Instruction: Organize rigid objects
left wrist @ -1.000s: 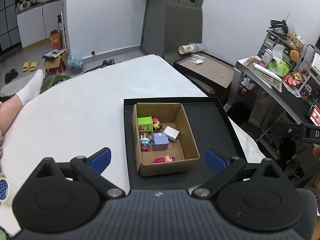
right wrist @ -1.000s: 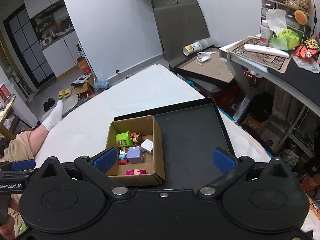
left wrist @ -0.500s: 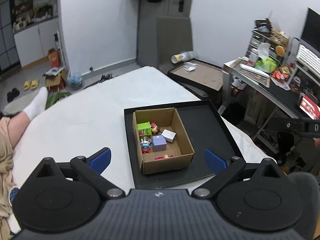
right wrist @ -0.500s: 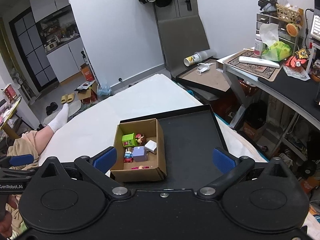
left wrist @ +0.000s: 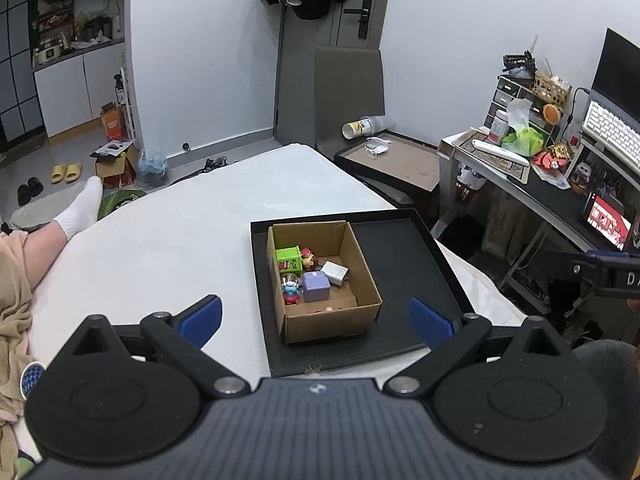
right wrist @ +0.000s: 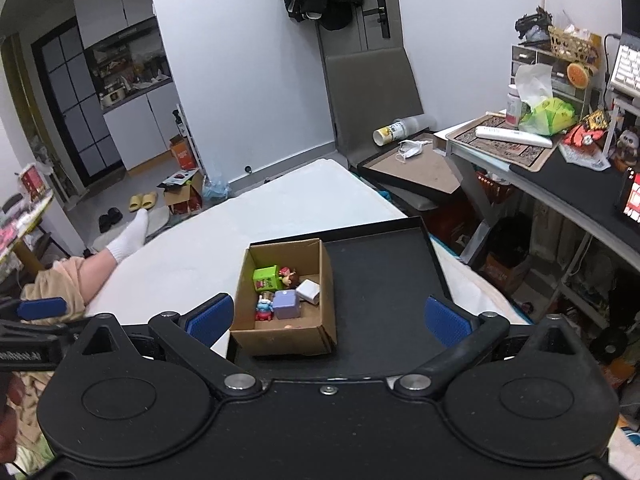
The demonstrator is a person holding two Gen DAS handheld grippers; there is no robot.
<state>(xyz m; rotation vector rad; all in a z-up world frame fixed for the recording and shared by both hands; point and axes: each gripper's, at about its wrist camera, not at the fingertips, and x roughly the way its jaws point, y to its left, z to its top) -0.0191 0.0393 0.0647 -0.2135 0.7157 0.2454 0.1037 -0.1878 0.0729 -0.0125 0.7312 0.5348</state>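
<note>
A cardboard box stands in the left half of a black tray on a white bed. Inside it lie a green cube, a purple cube, a white block and small figurines. My left gripper is open and empty, held well above and short of the box. My right gripper is open and empty, also high above the tray.
A person's leg in a white sock lies at the bed's left. A second framed tray and a cluttered desk stand to the right. The right half of the black tray is bare.
Both grippers have risen and drawn back from the box, so the box and tray look smaller and more of the room shows. Both stay open.
</note>
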